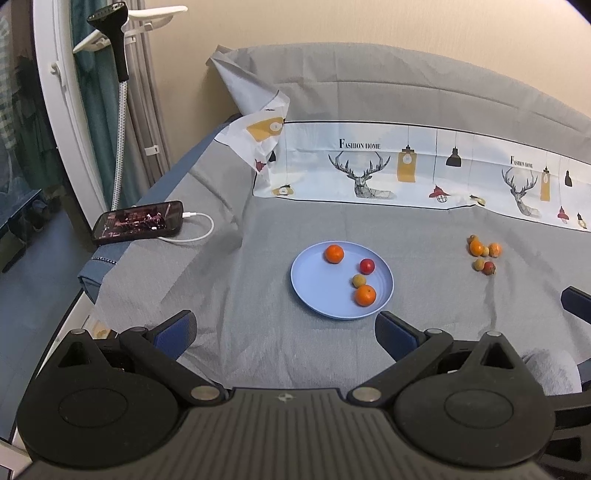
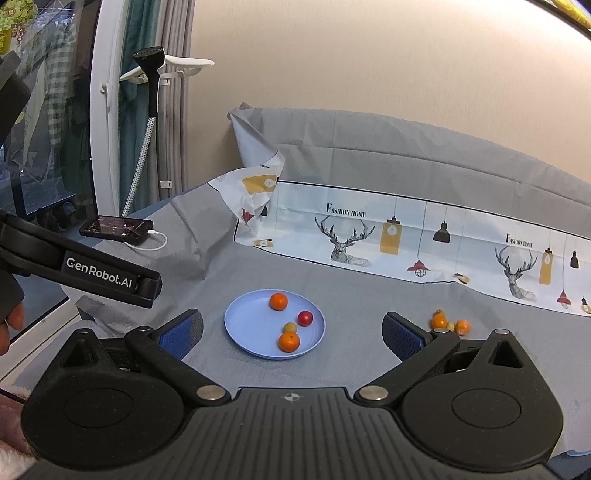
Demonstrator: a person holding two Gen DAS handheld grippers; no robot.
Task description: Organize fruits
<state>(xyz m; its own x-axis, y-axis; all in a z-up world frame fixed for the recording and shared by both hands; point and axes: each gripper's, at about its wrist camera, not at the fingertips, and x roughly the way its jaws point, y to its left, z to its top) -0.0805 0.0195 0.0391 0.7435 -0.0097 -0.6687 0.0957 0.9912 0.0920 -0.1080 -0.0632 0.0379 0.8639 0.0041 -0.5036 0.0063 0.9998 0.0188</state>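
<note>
Left gripper (image 1: 286,334) spread wide, empty, short of the blue plate (image 1: 308,275). Plate holds four fruits. Loose fruit cluster (image 1: 484,254) lies on the cloth well right of the plate. Right gripper (image 2: 291,334) also wide, empty, and nearer the cluster: probably its pick.

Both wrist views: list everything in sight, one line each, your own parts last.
Round blue plastic plate: one, centre of the cloth.
Fruits on the plate: four; two orange, one red, one yellow-green.
Loose fruit cluster: about six, orange, tan and red, right of the plate.
Grey bedsheet: one, underneath.
Printed deer-pattern cloth: one, white, behind.
Black smartphone: one, left edge, white cable plugged in.
Black garment steamer head: one, far left.
Left gripper: open.
Right gripper: open.
</note>
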